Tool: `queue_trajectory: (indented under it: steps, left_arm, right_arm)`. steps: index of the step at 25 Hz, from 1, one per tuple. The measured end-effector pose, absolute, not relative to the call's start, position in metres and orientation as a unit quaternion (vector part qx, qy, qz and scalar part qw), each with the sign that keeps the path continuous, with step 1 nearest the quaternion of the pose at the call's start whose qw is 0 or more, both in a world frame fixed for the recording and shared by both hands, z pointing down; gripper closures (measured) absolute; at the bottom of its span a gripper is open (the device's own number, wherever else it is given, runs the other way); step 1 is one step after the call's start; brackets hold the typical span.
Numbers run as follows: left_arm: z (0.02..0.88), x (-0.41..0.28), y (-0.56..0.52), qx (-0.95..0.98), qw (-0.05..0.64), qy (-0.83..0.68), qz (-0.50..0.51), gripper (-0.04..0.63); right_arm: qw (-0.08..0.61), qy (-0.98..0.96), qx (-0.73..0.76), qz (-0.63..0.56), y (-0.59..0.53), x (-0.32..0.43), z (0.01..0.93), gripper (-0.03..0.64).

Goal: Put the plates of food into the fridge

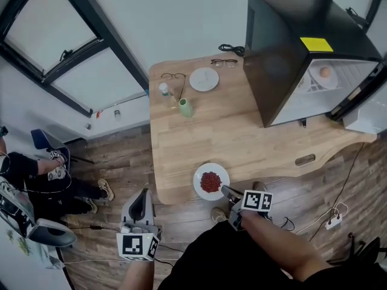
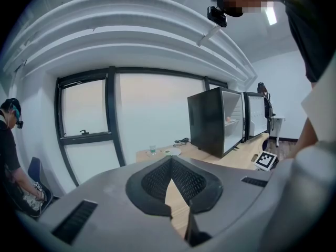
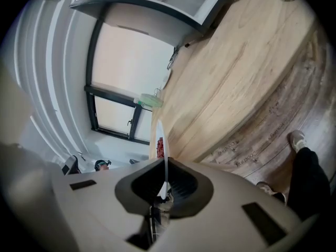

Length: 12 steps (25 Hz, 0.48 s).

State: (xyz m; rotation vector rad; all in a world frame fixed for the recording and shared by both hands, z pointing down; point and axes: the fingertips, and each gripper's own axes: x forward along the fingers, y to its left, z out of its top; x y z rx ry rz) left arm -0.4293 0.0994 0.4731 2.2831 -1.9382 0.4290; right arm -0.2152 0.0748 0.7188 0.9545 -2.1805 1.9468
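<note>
The right gripper [image 1: 226,191] has its fingers clamped on the rim of the plate [image 1: 200,175] of red food [image 1: 210,182] at the near edge of the surface [image 1: 242,132]. With that thin, one-sided hold, the plate may tilt (spilling food) on its way to the fridge [image 1: 290,47]. The left gripper [image 1: 143,196] has its fingers closed on nothing.
</note>
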Motion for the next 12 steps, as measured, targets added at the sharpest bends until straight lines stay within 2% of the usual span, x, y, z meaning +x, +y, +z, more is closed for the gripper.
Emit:
queue_trajectory:
  steps: [12]
  left_arm:
    - [0.454,-0.385,0.060,0.784,0.039,-0.608,0.122,0.592]
  right_arm:
    - [-0.017,-0.700,0.351,0.622,0.045,-0.153,0.685,0.586]
